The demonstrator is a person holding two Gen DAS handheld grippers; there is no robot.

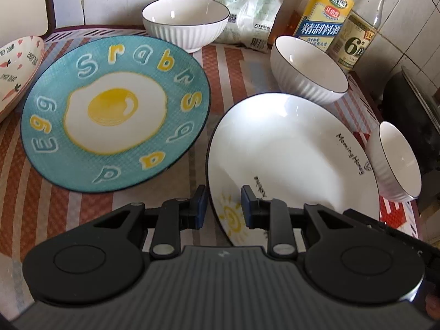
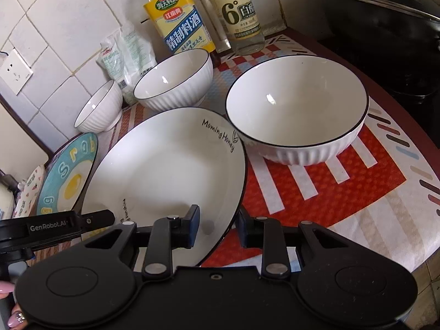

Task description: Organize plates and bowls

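A white plate (image 1: 288, 143) lettered "Morning Honey" lies on the striped cloth. My left gripper (image 1: 224, 206) straddles its near left rim, one finger outside and one over the sun drawing. I see a narrow gap at the pads. My right gripper (image 2: 218, 224) straddles the near right rim of the same white plate (image 2: 165, 165), with its inner finger casting a shadow on the plate and not pressing it. A teal fried-egg plate (image 1: 115, 112) lies to the left. Three white ribbed bowls stand around: far (image 1: 185, 22), middle (image 1: 308, 66) and right (image 1: 393, 162).
A pink patterned plate (image 1: 19, 66) leans at the far left. Two bottles (image 1: 324, 13) (image 1: 360, 27) and a white bag (image 1: 244, 8) stand against the tiled wall. A lidded black pot (image 2: 385, 27) sits off the cloth's right edge. A hand with painted nails (image 2: 11, 302) holds the left gripper's handle.
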